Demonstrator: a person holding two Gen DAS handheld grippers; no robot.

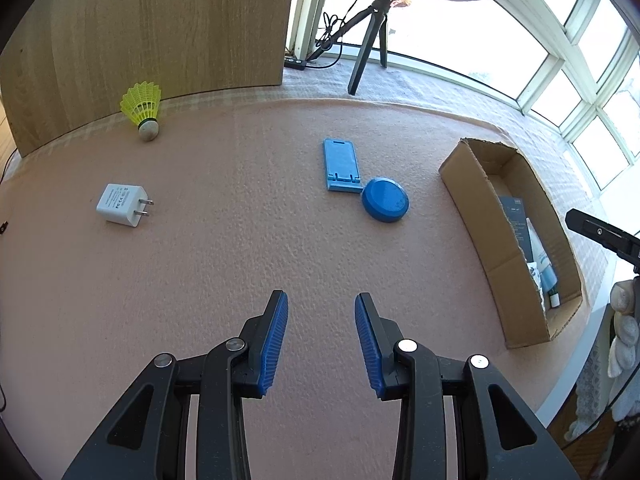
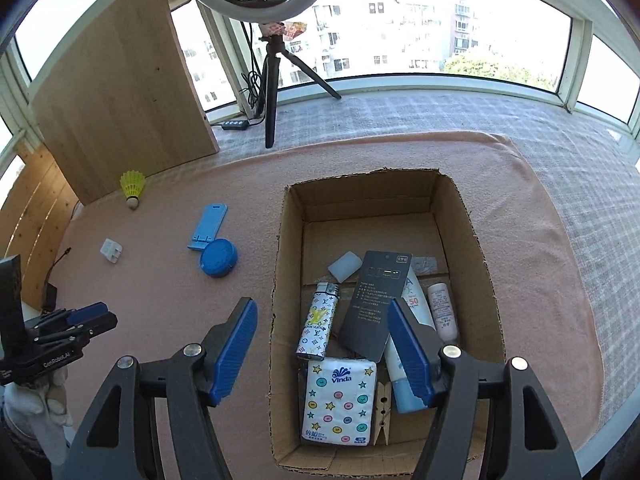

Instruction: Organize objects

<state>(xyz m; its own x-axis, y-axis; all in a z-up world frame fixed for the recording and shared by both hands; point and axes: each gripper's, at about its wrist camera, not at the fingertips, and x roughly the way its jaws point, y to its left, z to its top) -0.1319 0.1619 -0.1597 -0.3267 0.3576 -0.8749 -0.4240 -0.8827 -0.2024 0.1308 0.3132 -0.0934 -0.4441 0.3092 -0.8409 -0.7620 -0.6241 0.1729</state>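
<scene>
— Left wrist view? Left gripper (image 1: 321, 334) hovering over pink cloth (image 1: 240, 240), jaws moderately apart, empty. Ahead: charger (image 1: 122, 205), shuttlecock (image 1: 143, 109), blue stand (image 1: 341, 165), round blue case (image 1: 385, 200) — probably awaiting collection.

— Right wrist view? Right gripper (image 2: 323, 354) above cardboard box (image 2: 286, 240), jaws spread wide, nothing between; likely just unloading. Tissue pack (image 2: 340, 402), lighter (image 2: 318, 322) already inside.
</scene>
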